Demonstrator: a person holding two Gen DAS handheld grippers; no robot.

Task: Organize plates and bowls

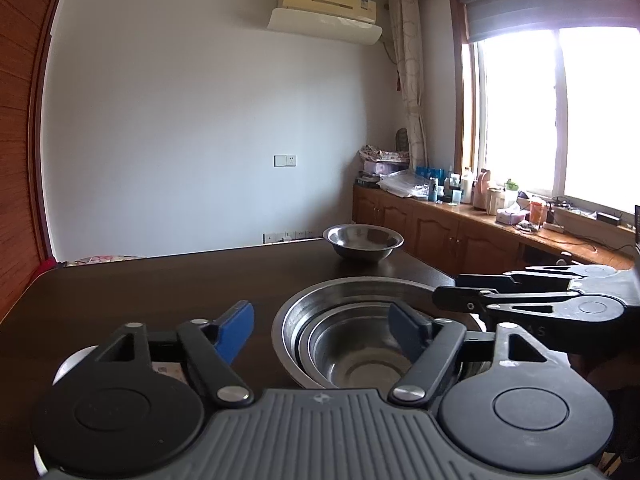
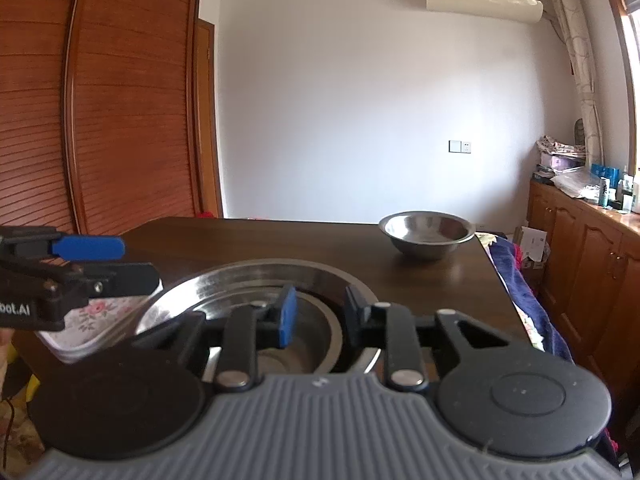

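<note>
A stack of nested steel bowls [image 1: 352, 344] sits on the dark wooden table [image 1: 160, 292], near its front; it also shows in the right wrist view [image 2: 256, 288]. A single steel bowl [image 1: 363, 241] stands at the table's far right corner, also seen in the right wrist view [image 2: 426, 234]. My left gripper [image 1: 324, 328] is open, its right finger over the stack. My right gripper [image 2: 320, 314] is open and empty above the stack. A floral white plate [image 2: 96, 320] lies left of the stack, under the left gripper [image 2: 100, 260].
A wooden counter [image 1: 500, 220] crowded with bottles runs under the window at the right. A louvred wooden wardrobe [image 2: 100, 100] stands at the left. A blue cloth [image 2: 520, 280] hangs off the table's right side.
</note>
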